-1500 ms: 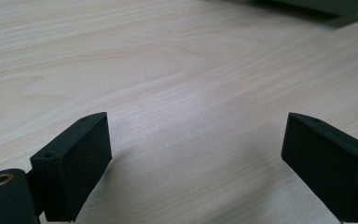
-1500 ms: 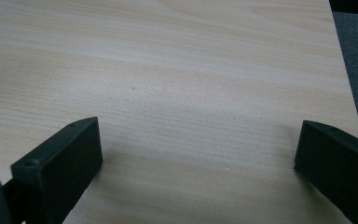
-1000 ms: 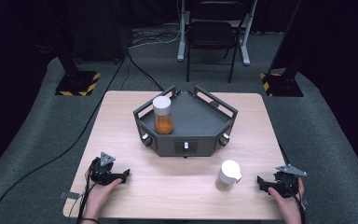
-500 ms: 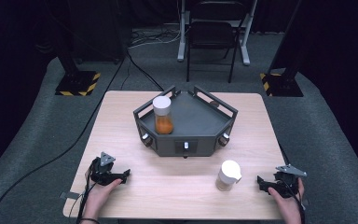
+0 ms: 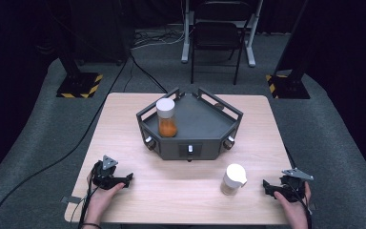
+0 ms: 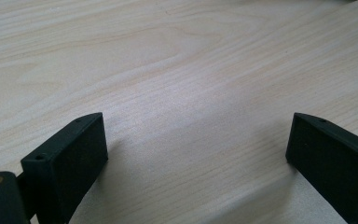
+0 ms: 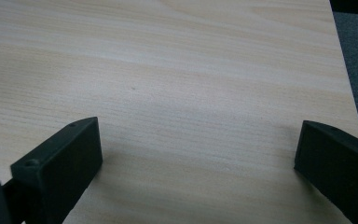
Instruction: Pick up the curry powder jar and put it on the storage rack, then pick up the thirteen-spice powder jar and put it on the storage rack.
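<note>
You have no readable writing in any view: no words, brand names or numbers on anything. The nearest thing to a sign is the yellow-and-black hazard striping on the left stand base (image 5: 79,85) and on the right stand base (image 5: 286,86), both on the floor beyond the counter (image 5: 124,124). Those stripes carry no lettering.

— Where does the high view sit?
— Above the near edge of the table (image 5: 124,114), facing forward and down, far enough back to take in the floor and a chair (image 5: 218,36).
— And the two gripper views?
— Each rides low behind its own jaws, almost on the wood.
— What do they share?
— The tabletop just ahead of each claw (image 6: 196,140), also seen from above.
</note>
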Motion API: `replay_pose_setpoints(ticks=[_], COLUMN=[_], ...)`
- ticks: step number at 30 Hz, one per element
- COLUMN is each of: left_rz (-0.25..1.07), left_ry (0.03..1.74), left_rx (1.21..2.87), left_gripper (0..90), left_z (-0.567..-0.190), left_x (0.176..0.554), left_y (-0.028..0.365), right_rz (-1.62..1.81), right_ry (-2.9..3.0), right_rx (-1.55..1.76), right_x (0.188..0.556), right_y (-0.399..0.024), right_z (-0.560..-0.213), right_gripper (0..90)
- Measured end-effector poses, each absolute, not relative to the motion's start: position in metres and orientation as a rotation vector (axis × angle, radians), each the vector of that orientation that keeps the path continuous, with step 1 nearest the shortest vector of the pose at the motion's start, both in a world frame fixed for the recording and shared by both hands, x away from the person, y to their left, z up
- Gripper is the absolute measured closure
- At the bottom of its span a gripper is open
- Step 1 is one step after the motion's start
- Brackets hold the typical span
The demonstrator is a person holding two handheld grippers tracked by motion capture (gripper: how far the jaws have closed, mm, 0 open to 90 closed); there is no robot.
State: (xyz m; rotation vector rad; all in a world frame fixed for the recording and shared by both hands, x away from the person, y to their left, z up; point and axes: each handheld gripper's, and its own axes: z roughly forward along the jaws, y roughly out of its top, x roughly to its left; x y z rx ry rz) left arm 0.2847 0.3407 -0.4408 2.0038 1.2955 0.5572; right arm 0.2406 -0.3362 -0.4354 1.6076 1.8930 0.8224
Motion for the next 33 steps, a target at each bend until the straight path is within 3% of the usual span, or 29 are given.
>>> replay_pose_setpoints(ticks=[25, 33], left_rz=[0.557, 0.557], left_ry=[1.296, 1.296], left_rx=[2.003, 2.003], left_gripper=[5.1, 5.1], left_z=[-0.4408, -0.4408], left_x=[0.2847, 0.2847], left_y=[0.3407, 0.3408], right_rz=[0.823, 0.853], right_ry=[1.889, 1.879], right_rx=[1.611, 1.610], right_x=[0.2412, 0.2378], right_y=[-0.3354, -0.3383], right_z=[-0.4354, -0.4335], right_gripper=[0.0, 4.6])
